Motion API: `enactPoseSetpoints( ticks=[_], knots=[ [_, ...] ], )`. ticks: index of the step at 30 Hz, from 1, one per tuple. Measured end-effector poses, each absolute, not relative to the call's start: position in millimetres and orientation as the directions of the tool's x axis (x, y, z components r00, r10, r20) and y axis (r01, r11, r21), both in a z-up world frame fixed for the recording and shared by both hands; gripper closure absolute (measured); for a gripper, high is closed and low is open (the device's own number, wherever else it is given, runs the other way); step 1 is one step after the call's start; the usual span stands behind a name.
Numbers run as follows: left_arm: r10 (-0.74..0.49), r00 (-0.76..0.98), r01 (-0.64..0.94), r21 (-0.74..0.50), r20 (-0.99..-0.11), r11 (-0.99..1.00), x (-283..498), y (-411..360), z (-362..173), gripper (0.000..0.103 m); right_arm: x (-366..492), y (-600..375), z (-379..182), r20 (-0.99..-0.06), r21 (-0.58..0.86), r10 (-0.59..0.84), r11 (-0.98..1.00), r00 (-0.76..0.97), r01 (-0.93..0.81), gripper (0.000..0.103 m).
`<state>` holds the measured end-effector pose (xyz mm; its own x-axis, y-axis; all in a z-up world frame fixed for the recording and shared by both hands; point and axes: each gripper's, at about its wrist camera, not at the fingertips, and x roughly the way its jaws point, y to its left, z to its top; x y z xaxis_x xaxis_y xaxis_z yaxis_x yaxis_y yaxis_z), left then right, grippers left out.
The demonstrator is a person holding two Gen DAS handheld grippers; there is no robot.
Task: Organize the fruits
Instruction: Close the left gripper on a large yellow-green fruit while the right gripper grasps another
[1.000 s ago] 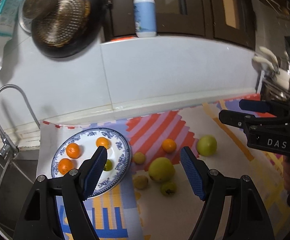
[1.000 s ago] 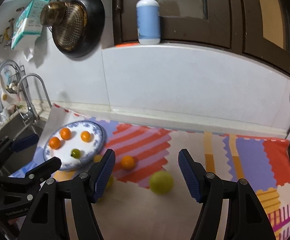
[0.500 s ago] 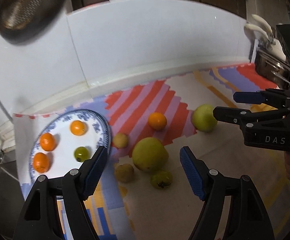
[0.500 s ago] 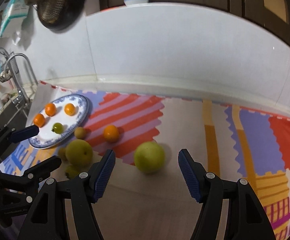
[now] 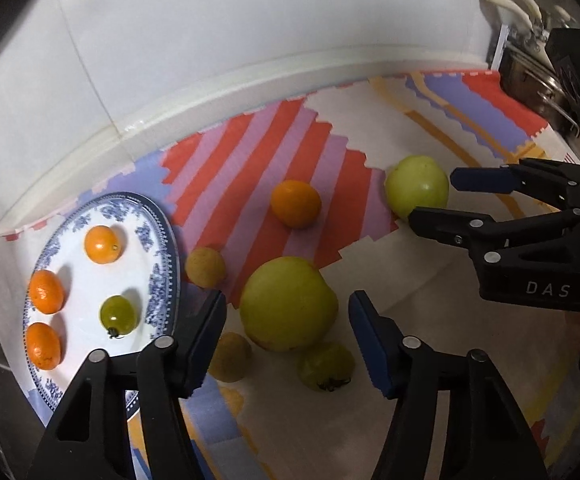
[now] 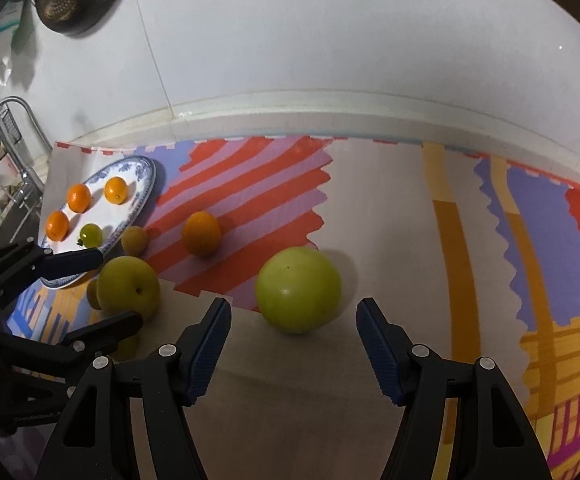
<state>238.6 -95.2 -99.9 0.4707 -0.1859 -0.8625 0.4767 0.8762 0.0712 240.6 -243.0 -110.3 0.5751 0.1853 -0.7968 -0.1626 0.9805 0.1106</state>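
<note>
Left wrist view shows the big yellow-green fruit (image 5: 288, 304) lying on the mat (image 5: 370, 420), right between the two arms of the left tongs (image 5: 286, 332); the blue pads (image 5: 364, 330) sit on each side of it but do not press it yet, so these tongs hold nothing; their jaws have just been closing in around the fruit. Near it lie a small green tomato (image 5: 326, 366) and a small brown fruit (image 5: 230, 356), and another brown fruit (image 5: 205, 267) is just beside the plate (image 5: 162, 276); an orange (image 5: 296, 203) sits farther away on the red stripes. On the plate at the left are three little oranges and one green tomato (image 5: 118, 314). In the right wrist view the right tongs (image 6: 292, 338) stand spread wide just near the round green apple (image 6: 298, 289), gripping nothing; the apple is not yet between the pads.

What could go wrong, I think: round fruit rolls; if one pad bumps it first, the big fruit may roll off and knock the small tomato or brown fruit away; a pinch too near the top could make it pop out; the two tongs work near each other and could bump; the plate is getting full, so a heavy fruit set down hard may push the little ones off.
</note>
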Motion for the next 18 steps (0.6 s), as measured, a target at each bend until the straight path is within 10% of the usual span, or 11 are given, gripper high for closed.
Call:
enactPoseSetpoints(
  ticks=[18],
  knots=[
    [-0.198,0.433,0.473,0.035,-0.879,0.880,248,-95,-110,0.052,253,-242,-124,-0.799,0.129,0.194,0.980,0.569,-0.154,0.053]
  ],
)
